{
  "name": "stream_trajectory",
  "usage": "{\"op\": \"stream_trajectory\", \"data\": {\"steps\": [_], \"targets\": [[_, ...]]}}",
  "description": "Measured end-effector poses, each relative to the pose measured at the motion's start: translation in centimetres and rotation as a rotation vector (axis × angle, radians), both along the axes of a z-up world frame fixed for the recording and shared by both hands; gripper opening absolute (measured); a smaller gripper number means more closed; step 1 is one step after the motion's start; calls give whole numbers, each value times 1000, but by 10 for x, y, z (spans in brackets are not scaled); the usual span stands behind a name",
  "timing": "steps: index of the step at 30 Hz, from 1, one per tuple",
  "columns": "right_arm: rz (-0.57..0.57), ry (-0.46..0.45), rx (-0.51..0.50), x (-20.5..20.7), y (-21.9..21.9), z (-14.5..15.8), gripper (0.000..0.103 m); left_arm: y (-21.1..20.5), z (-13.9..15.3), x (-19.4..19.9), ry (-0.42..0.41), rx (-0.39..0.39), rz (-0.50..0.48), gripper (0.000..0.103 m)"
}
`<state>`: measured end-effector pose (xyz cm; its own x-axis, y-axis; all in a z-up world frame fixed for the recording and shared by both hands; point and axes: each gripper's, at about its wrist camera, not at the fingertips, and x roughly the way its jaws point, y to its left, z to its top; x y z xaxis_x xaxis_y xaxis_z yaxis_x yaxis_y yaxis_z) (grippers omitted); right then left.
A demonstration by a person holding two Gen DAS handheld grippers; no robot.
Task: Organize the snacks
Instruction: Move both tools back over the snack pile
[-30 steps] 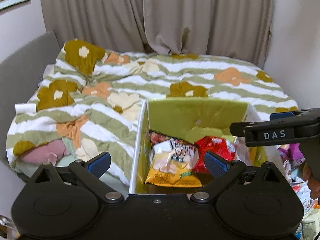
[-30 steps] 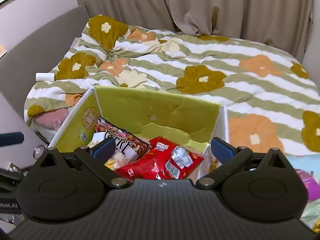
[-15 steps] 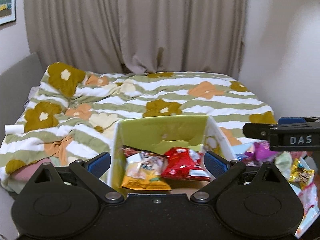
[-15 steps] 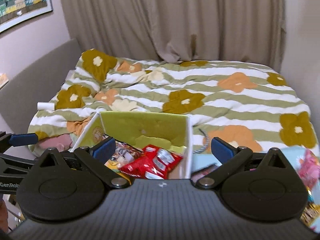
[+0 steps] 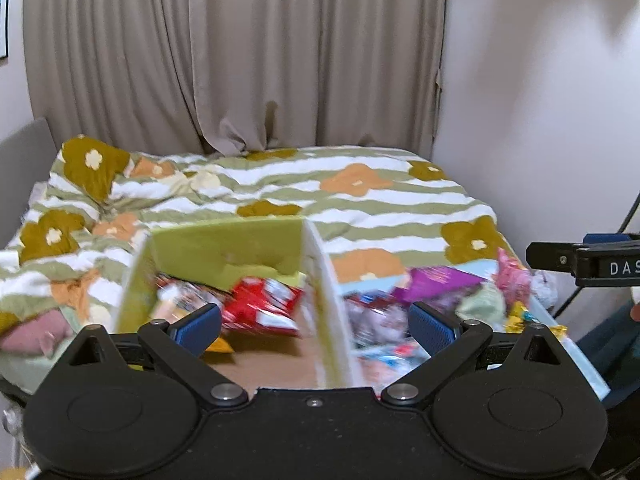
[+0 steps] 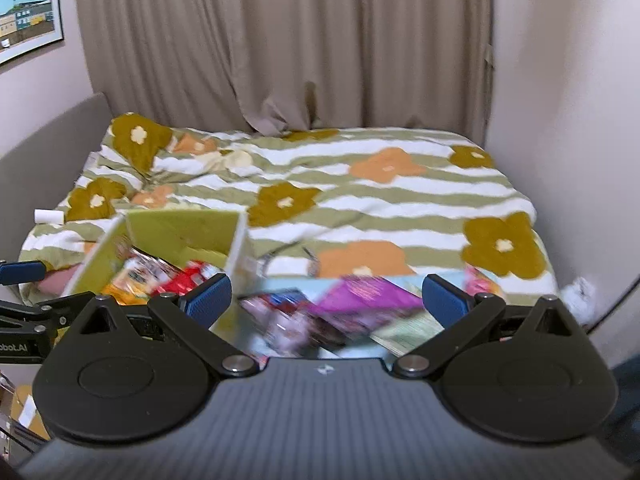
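A green-lined cardboard box (image 5: pixel 224 240) stands at the near edge of the bed. It holds a red snack bag (image 5: pixel 260 304), a yellow bag (image 5: pixel 218 346) and another printed bag, all blurred. To its right, loose snacks lie on a light blue sheet (image 5: pixel 476 268), among them a purple packet (image 5: pixel 432 284) and a pink one (image 5: pixel 514 278). My left gripper (image 5: pixel 315 322) is open and empty above the box's right wall (image 5: pixel 326 320). My right gripper (image 6: pixel 326 300) is open and empty over the purple packet (image 6: pixel 368 292), with the box (image 6: pixel 180 228) to its left.
A flowered striped duvet (image 6: pixel 360 196) covers the bed behind the box. Beige curtains (image 5: pixel 240 60) hang at the back and a wall (image 5: pixel 540 120) closes the right side. A grey headboard (image 6: pixel 48 148) runs along the left. A small white roll (image 6: pixel 48 216) lies at the duvet's left edge.
Both views have swung to the right and pulled back. The box has slid left in each, and the loose snack pile has come into view. Both grippers stay open.
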<state>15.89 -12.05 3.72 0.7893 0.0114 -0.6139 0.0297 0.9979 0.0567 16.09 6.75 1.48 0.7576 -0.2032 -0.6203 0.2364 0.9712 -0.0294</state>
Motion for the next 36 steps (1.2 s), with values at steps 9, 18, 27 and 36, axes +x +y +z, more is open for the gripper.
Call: {"op": "stream_trajectory", "data": {"steps": [9,18,27,36], "targets": [[-11,79,49,-40,-89,-30,103,-94,-30,-38,82,-1,-18,101],[-38,192,112,-47,-140,-85,103,-167,-90,-42,210,23,-35,100],[-84,270,160,-34,-152,-137,103,-204,-147,-26,291,65,-31,96],[-105,332,174,-23,-151,-169,103,-222,-180,-19,345,106,-44,92]]}}
